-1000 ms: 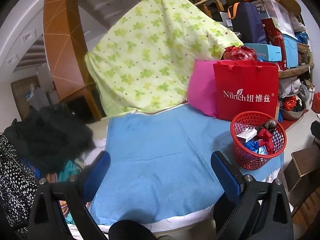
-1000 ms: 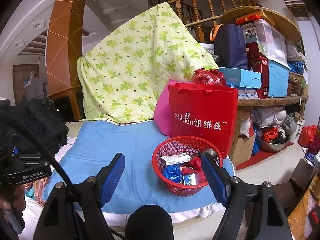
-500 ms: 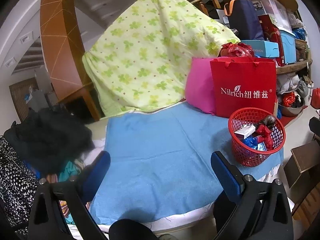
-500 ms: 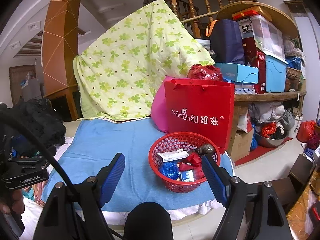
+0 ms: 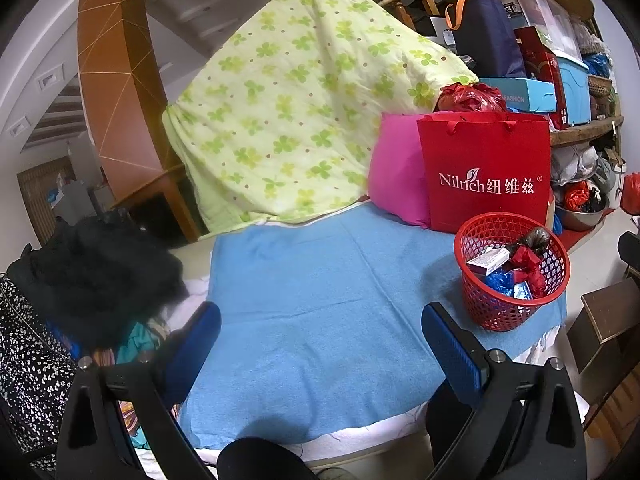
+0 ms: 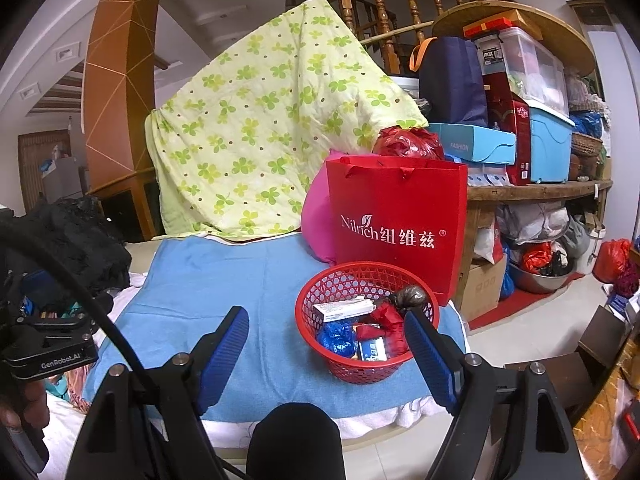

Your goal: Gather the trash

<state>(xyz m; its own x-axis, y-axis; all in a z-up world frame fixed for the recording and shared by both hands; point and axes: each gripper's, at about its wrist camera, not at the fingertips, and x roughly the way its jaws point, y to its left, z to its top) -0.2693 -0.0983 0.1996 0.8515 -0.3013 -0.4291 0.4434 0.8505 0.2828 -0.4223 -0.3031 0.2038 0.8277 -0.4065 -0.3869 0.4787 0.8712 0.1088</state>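
Wooden stair railing, cluttered shelf, pale tiled floor

White lettering on the front of the red paper bag reads "Nilrich", followed by three Chinese characters, 纽维兹, and a small registered-trademark sign. The light blue box on the shelf behind it carries the word "FASHION" on its side. A label on the clear storage bin near the top of the pile reads "ROX". The black mount at the left edge of the right wrist view is marked "GenRobot.AI".
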